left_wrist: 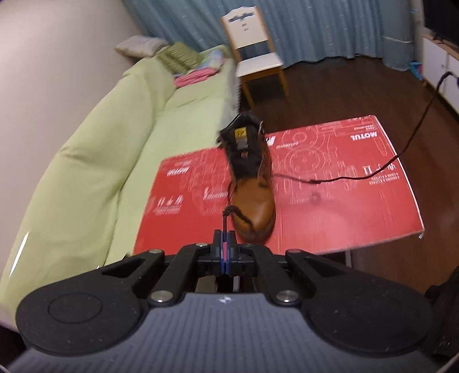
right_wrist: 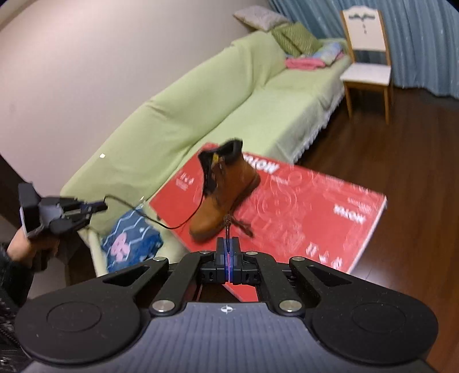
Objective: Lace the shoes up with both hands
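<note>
Left gripper (left_wrist: 224, 233): held low and level, pointing at the toe of the boot; jaws pressed together on one end of the dark lace (left_wrist: 243, 219), which rises from the fingertips and curves over the toe cap. In the right wrist view this same left gripper (right_wrist: 99, 207) sits off to the left, carried in the person's hand (right_wrist: 23, 246), well apart from the boot, with the lace (right_wrist: 178, 223) sagging in a long arc between them. Right gripper (right_wrist: 228, 242): held level, jaws clamped on the other lace end, a short frayed strand just in front of the toe. Boot (left_wrist: 252, 183): tan leather, dark collar and tongue, upright on the red printed cardboard (left_wrist: 344, 200) covering the desk, toe toward both grippers. Surroundings: green-covered sofa (right_wrist: 178, 114), wooden chair (left_wrist: 252, 46), blue curtain (left_wrist: 330, 25).
</note>
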{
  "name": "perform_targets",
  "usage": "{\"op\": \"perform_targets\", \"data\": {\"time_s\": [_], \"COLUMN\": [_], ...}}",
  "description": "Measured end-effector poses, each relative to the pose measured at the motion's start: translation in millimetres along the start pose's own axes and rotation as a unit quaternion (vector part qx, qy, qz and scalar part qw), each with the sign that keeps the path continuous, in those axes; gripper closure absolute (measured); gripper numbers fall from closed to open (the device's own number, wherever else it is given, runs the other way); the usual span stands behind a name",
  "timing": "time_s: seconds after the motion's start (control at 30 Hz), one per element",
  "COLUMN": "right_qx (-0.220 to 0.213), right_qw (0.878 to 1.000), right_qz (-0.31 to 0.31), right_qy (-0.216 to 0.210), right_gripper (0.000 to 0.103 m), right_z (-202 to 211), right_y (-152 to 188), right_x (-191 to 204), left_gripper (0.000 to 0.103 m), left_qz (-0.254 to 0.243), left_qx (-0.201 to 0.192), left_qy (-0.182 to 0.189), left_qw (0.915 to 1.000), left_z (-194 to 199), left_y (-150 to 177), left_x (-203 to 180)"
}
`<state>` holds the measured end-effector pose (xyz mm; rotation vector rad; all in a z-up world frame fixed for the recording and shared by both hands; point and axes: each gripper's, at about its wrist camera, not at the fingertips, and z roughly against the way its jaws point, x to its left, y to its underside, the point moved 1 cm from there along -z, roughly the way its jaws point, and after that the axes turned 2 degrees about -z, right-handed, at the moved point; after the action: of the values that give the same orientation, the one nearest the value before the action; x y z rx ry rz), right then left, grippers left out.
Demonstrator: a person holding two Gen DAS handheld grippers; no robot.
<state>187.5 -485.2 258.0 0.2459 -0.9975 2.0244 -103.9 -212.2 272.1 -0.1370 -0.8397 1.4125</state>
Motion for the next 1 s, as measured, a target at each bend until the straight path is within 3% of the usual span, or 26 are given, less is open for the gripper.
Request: {"op": "perform_targets", "data": {"time_s": [0.2, 0.43, 0.67, 0.9, 1.0], "right_qx": [0.025, 0.051, 0.082, 0.033, -0.009], "right_qw": [0.998, 0.989, 0.981, 0.981, 0.984], "right_qz": [0.018, 0.019, -0.034, -0.087, -0.110], "right_qy": [-0.051, -0.135, -0.175, -0.168, -0.139], "right_gripper": [0.102, 0.102, 0.102, 0.102, 0.102], "right_z": [-8, -20, -52, -76, -80], "right_y": [9, 30, 63, 101, 118], "right_x": [-5, 28, 66, 129, 166], "left_gripper": [0.103, 0.103, 0.103, 0.103, 0.103], "left_qz": [0.034, 0.041, 0.034, 0.003, -0.009], "left_qx": [0.031, 0.046, 0.054, 0.003, -0.013], "left_qy": [-0.102, -0.121, -0.126, -0.109, -0.101], "left_qw": [0.9937, 0.9908, 0.9900, 0.9941, 0.9948], "left_z": [69, 103, 124, 122, 121], "left_y": [26, 57, 94, 155, 185], "left_x": [18, 29, 53, 121, 158]}}
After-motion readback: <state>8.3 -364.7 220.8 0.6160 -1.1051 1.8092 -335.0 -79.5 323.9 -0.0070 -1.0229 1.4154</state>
